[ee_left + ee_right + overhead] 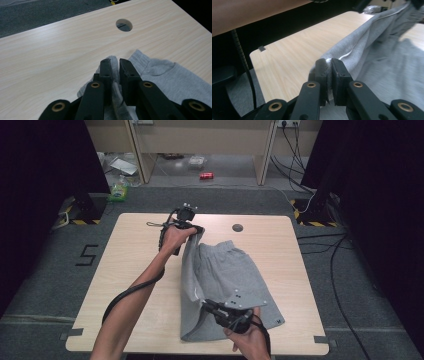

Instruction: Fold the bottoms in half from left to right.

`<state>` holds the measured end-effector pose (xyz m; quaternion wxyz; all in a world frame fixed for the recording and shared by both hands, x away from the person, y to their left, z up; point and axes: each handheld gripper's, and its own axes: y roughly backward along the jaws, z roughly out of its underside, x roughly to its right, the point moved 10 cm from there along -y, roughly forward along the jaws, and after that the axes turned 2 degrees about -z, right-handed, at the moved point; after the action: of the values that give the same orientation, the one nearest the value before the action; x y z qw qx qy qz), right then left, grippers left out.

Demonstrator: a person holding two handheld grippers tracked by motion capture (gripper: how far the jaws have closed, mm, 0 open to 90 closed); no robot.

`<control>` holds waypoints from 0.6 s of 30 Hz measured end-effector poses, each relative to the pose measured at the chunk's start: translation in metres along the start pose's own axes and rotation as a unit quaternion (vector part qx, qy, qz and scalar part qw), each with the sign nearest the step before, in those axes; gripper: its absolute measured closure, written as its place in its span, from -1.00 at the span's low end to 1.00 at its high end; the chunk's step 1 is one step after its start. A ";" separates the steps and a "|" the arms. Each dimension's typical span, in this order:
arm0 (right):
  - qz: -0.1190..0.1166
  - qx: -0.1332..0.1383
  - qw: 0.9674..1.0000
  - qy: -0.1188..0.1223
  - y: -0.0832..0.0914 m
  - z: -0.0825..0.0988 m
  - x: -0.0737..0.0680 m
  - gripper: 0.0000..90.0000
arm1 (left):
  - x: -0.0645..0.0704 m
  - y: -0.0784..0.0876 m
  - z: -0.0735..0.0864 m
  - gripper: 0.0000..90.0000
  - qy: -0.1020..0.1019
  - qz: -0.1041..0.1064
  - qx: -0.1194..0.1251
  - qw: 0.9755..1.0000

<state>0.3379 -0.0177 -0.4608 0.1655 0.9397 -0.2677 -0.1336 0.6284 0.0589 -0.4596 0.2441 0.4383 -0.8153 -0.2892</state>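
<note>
Right gripper (206, 306) sits near the tabletop's (135, 255) near edge, a bit right of centre, held by the right hand (248, 338). Jaws clenched on the grey shorts (225, 275); in the right gripper view (327, 65) a fold of fabric with a white piping line is pinched between the pads. Its grey three-cornered plate (243, 300) faces up.

The shorts lie mid-table, running from near the front edge back toward the far side. Most of the cloth is flat on the wood, right of centre. The left edge is pulled up off the surface and stretched taut between the two grippers. A small dark tag (276, 321) shows at the shorts' near right corner. Elastic waistband (225, 246) is at the far end.

Left gripper (199, 229) is farther back, close to the far edge, left of centre, in the left hand (174, 238). Jaws clamped on the shorts' far left corner; the left gripper view (115, 62) shows grey fabric squeezed between the pads, with more cloth lying on the table (50, 65) to the right.

Round cable hole (238, 227) is in the tabletop just past the waistband, near the far edge, clear of the cloth; it's also ahead of the left jaws (124, 25).

Beyond the table: grey carpet floor (210, 197), a red can (206, 176) lying on it.
</note>
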 end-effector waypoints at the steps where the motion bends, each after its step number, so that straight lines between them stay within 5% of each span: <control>1: 0.003 0.003 1.000 -0.004 0.007 0.001 0.003 0.88 | 0.005 -0.001 -0.003 0.79 -0.002 0.002 0.002 1.000; 10: 0.054 0.035 0.997 -0.042 0.055 0.011 0.039 0.88 | 0.027 -0.012 -0.023 0.79 0.010 0.018 0.010 1.000; 18: 0.107 0.048 0.990 -0.084 0.097 0.043 0.072 0.88 | 0.053 -0.032 -0.038 0.83 0.015 0.030 0.018 0.999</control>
<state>0.3381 -0.1456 -0.4741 0.1109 0.8978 -0.3859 -0.1808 0.6454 -0.0103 -0.4469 0.2567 0.4224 -0.8293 -0.2606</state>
